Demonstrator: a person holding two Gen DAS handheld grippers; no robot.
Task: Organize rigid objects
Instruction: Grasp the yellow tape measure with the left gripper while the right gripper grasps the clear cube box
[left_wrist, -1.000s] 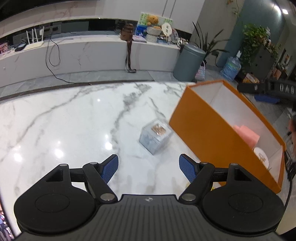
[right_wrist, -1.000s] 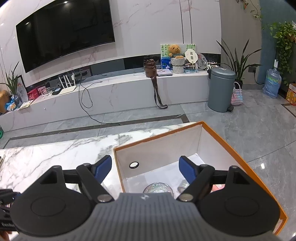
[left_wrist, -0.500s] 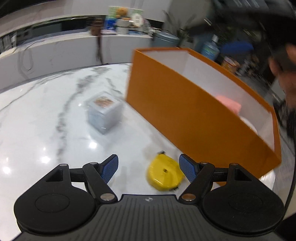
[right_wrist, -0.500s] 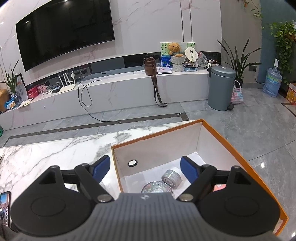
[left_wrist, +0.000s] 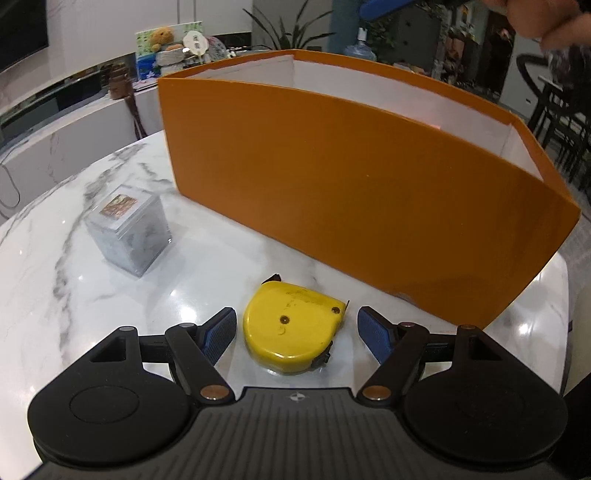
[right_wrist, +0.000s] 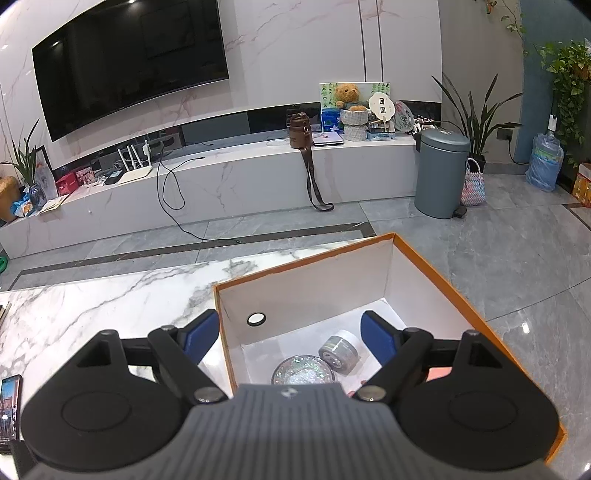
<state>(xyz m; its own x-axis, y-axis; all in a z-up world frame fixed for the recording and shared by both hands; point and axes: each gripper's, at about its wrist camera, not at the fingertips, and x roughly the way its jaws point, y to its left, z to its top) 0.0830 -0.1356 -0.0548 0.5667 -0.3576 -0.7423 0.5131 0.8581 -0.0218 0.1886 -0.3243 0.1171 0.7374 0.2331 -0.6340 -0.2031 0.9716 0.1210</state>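
The left gripper (left_wrist: 296, 334) hangs low over the white marble-patterned desk (left_wrist: 55, 295) with its blue-padded fingers (left_wrist: 220, 334) spread wide. Between them lies a flat yellow plastic tape measure (left_wrist: 291, 326), resting on the desk; neither pad touches it, with a small gap on the left side and a wider one on the right. Further off to the left stands a small clear plastic cube box (left_wrist: 129, 230) with a printed label on top, well apart from the tape measure. Behind both rises the long side wall of a tall orange cardboard box with a white lining (left_wrist: 351, 177), standing on the desk near its right edge.

The right gripper (right_wrist: 289, 338) hovers above the same orange box (right_wrist: 461, 295), looking down into its open top. Its blue-padded fingers (right_wrist: 376, 339) are wide apart and hold nothing; the left one hangs outside the box wall over the desk, the right one over the inside. On the white floor of the box, nearest the camera, sits a round glittery lidded dish (right_wrist: 303, 371), and just beyond it, to the right, a small silver glitter-banded jar (right_wrist: 339, 355). Something pink (right_wrist: 437, 373) shows behind the right finger, too hidden to identify. A dark phone (right_wrist: 9, 410) lies at the desk's left edge.
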